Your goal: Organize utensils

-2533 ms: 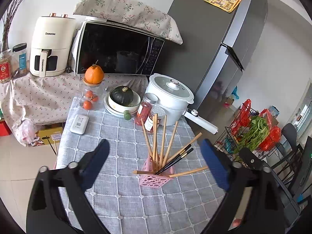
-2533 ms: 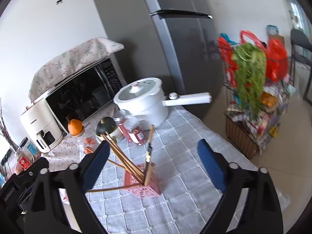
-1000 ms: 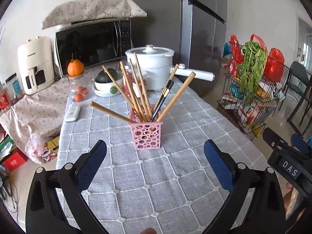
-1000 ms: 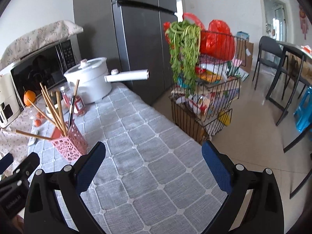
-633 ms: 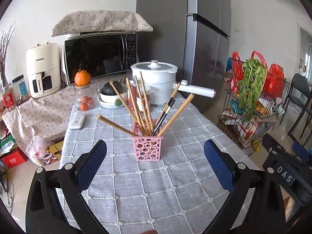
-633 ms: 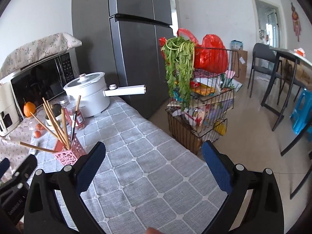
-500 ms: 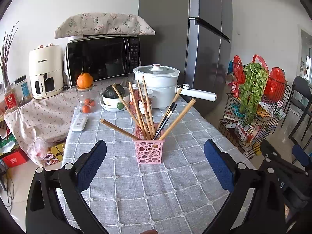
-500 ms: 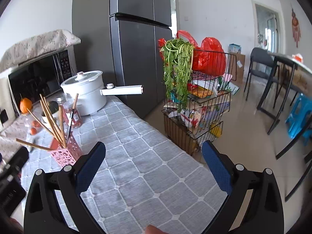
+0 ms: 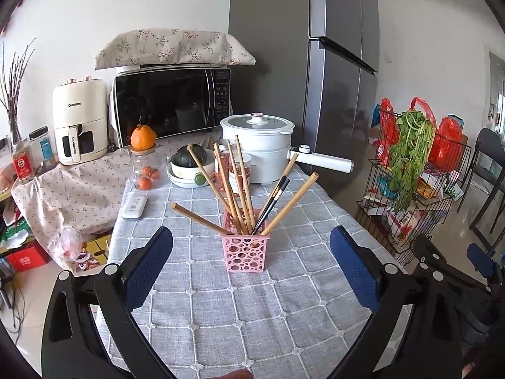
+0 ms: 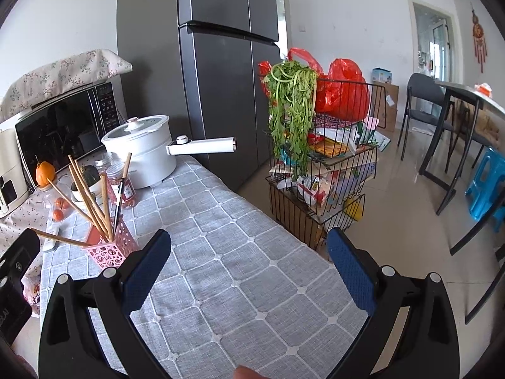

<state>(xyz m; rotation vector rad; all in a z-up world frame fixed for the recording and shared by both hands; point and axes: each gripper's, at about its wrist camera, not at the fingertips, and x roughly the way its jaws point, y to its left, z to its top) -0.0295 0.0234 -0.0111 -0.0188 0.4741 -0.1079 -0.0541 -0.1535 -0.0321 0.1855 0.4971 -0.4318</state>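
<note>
Black tool (image 9: 251, 265), blue textured pads (image 9: 146, 265)

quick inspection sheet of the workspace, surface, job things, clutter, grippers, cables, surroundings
surface: table under a grey checked cloth.
job's things: pink holder upright mid-table, chopsticks fanned out in it; one leans low to the side.
clutter: white pot, jars, squash in a bowl, remote at the far end.
grippers: left gripper and right gripper open, empty, short of the holder.
cables: nothing seen on the table.
surroundings: microwave, fridge, wire rack.
</note>
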